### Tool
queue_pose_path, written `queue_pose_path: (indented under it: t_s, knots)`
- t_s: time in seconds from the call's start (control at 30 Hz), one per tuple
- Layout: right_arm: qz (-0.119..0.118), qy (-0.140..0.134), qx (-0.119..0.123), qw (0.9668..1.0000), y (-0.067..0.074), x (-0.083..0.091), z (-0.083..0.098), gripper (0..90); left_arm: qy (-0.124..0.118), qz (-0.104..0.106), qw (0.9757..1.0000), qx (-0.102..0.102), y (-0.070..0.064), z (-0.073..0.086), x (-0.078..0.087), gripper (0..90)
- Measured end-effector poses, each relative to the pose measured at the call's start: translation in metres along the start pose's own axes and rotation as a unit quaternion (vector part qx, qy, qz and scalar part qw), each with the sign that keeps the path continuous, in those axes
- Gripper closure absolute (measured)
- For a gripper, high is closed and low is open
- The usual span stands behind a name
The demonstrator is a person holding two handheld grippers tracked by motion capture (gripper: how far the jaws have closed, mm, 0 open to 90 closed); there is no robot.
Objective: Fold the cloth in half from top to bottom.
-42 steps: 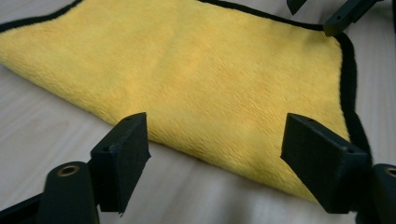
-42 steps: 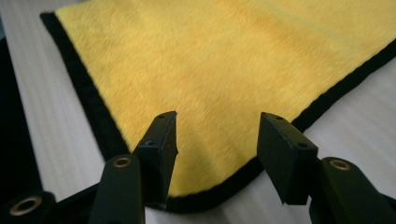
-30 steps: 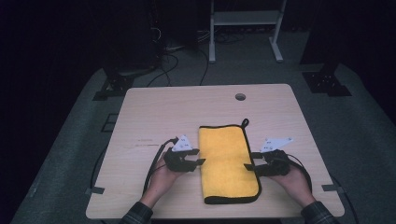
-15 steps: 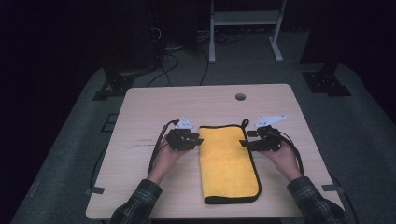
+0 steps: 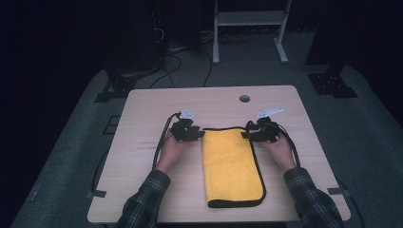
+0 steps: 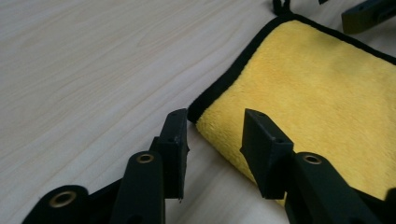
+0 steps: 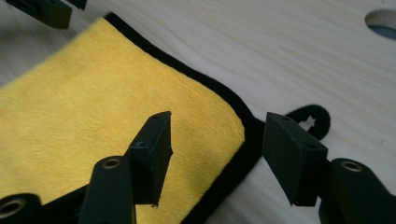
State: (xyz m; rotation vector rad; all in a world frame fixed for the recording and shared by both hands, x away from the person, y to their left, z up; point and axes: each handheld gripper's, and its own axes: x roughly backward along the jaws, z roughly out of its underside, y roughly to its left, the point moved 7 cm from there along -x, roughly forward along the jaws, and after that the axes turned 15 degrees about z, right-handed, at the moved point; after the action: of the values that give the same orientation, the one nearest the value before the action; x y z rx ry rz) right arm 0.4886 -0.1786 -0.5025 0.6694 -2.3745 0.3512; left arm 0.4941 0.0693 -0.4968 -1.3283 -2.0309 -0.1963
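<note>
A pale wooden table [image 5: 142,190] carries a folded yellow cloth [image 5: 232,164] at its middle, long side running near to far. The left gripper [image 5: 198,134] sits at the cloth's far left corner, its jaws having just opened, straddling the black-trimmed edge without pressing. The right gripper [image 5: 247,135], jaws likewise parted and having just widened, straddles the far right corner beside a small black hanging loop [image 7: 310,120].

A pale wooden desk [image 5: 142,118] stands on grey carpet [image 5: 370,123], with a round hole [image 5: 244,98] near its far edge (right of the middle). Behind it, a white metal frame [image 5: 249,19] stands in the dark, black cables [image 5: 185,61] trail over the floor, and black stand feet [image 5: 332,84] sit at each side.
</note>
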Motion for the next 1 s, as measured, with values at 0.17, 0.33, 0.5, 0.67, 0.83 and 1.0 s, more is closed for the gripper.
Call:
queue_pose_path:
  t_s: [0.17,0.33,0.5,0.67,0.83,1.0]
  knots:
    - [0.007,0.002,-0.005,1.0000,-0.004,-0.011,0.006,40.0,0.008,-0.013,0.9998,0.012,0.010,0.002,-0.009,55.3]
    - [0.013,0.001,-0.007,0.9999,-0.009,-0.015,-0.001,39.4,0.037,-0.034,0.9987,0.006,0.016,0.010,-0.016,52.6]
    - [0.019,0.009,0.003,0.9998,-0.010,-0.021,-0.006,39.5,0.038,-0.042,0.9984,0.006,0.018,0.010,-0.018,49.9]
    - [0.021,0.024,0.011,0.9994,-0.011,-0.029,-0.002,39.9,0.036,-0.041,0.9984,0.013,0.020,0.011,-0.017,46.2]
    - [0.023,0.021,0.024,0.9992,-0.008,-0.033,0.002,36.6,0.036,-0.042,0.9983,0.014,0.020,0.010,-0.017,44.1]
    - [0.025,0.013,0.033,0.9990,-0.004,-0.031,0.004,44.7,0.011,-0.024,0.9993,0.025,0.018,0.006,-0.018,41.8]
